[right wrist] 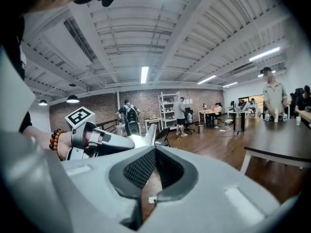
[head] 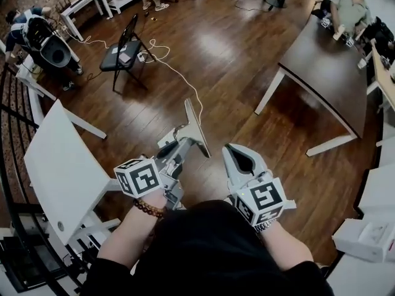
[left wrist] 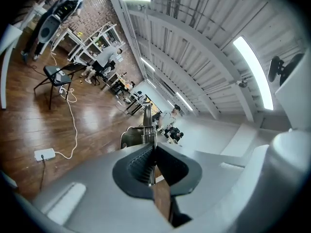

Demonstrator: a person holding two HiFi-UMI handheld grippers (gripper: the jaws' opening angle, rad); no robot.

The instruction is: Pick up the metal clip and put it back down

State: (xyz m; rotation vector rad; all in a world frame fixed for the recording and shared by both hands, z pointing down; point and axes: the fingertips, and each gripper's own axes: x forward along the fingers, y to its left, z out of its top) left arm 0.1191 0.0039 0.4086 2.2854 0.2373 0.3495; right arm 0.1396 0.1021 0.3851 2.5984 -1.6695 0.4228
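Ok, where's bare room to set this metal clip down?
The white table on your left has a bare top. The dark table, upper right, is bare at its near end; a person sits at its far end. A box crowds the lower right.

no words, brand names or numbers can be read anywhere in these views. the only printed marks are the black-and-white square patterns on the left gripper's cube and the right gripper's cube. they are blocky code patterns and spell nothing. anything on the far shelves and desks is too small and blurred to read.
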